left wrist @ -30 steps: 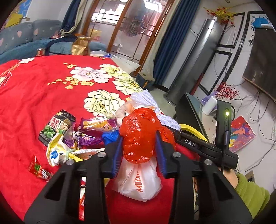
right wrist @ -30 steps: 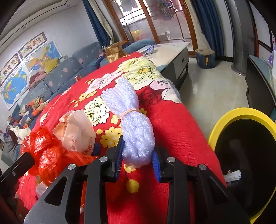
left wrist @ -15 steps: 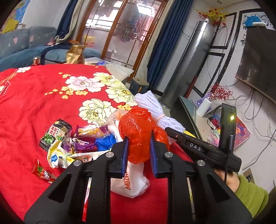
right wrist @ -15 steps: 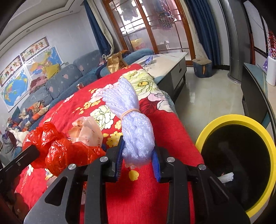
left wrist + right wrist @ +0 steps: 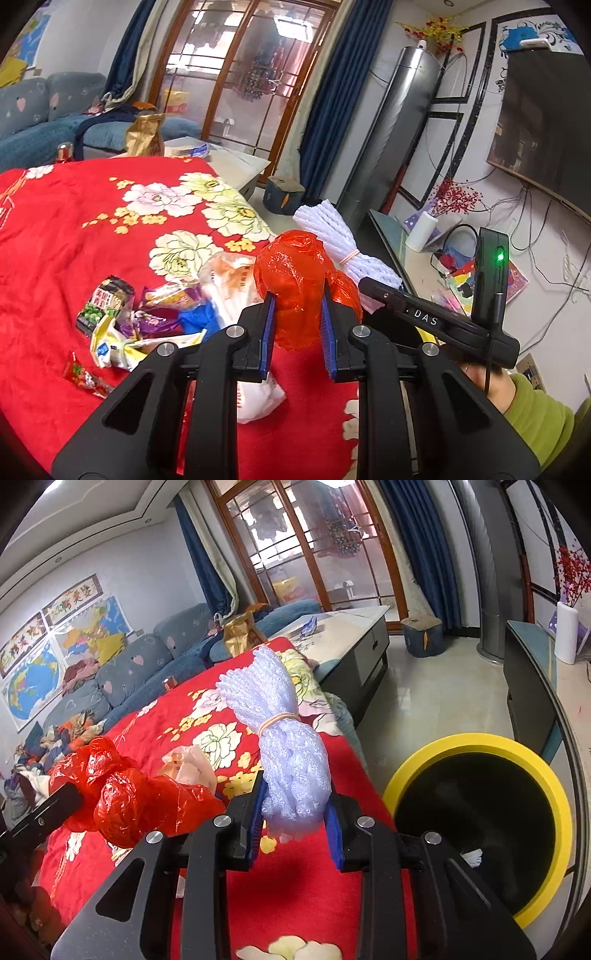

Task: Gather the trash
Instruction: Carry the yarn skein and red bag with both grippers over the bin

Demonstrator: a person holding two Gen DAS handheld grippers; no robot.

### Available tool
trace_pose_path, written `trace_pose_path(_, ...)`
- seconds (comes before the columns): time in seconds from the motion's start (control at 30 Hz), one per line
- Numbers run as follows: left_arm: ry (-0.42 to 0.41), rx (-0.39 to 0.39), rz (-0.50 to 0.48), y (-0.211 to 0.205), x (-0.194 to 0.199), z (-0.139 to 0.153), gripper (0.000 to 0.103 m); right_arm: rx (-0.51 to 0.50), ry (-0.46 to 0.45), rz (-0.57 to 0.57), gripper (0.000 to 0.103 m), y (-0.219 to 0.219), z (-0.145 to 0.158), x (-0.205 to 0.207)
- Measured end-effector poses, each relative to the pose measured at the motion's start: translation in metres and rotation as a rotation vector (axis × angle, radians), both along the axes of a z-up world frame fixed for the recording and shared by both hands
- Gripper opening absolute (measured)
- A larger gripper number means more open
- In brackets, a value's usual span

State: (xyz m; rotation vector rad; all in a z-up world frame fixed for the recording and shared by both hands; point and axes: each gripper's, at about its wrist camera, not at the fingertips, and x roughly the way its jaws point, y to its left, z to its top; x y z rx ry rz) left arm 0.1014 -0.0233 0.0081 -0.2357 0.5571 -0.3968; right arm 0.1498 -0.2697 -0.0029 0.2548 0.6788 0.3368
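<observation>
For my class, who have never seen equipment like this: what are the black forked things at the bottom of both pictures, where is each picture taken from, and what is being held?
There is no robot. A person holds one hand-operated gripper in each hand, and a camera on each looks forward along its two fingers.

The left view shows the left gripper shut on a crumpled red plastic bag. The right view shows the right gripper shut on a white foam net bundle tied with a rubber band.

Below lies a red flowered cloth with snack wrappers scattered on it. Beside it stands a yellow-rimmed bin, probably where the trash goes.
</observation>
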Motion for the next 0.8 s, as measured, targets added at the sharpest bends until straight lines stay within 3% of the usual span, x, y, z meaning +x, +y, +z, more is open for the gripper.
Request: trace_pose_path(0.8,-0.037,0.059,-0.095,-0.062,-0.011,0.011,0.015,0.007,-0.036,-0.140,0.027,-0.069,0.009,-0.032)
